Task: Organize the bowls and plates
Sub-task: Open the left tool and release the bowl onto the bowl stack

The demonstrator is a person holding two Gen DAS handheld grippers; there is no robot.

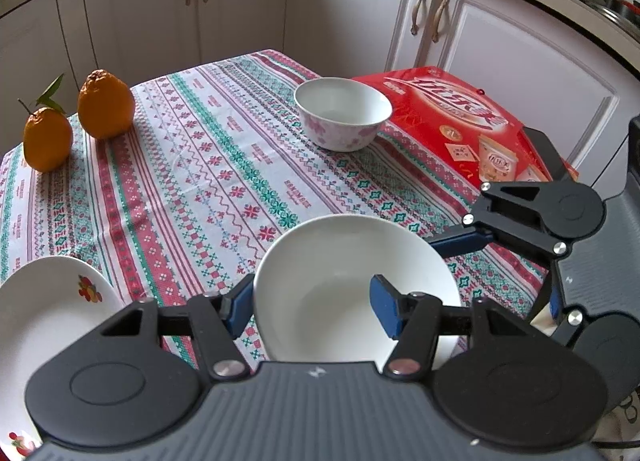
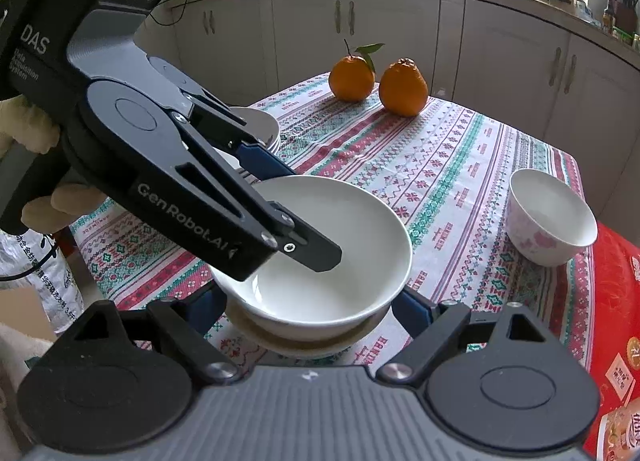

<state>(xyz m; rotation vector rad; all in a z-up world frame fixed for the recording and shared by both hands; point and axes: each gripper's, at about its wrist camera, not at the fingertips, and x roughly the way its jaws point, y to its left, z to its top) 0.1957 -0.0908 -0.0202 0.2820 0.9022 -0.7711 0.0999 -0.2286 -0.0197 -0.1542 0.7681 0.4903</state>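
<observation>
A plain white bowl sits low over the patterned tablecloth, with a beige base ring showing under it in the right wrist view. My left gripper is shut on its wall, one finger inside and one outside the rim. My right gripper straddles the bowl's lower body with both blue pads against its sides; one of its fingers lies against the far right rim. A smaller bowl with pink flowers stands alone farther off. White plates lie stacked at the left.
Two oranges stand near the table's far left corner. A red carton lies at the right edge, just behind the flowered bowl. White cabinets close in beyond the table. A gloved hand holds the left gripper.
</observation>
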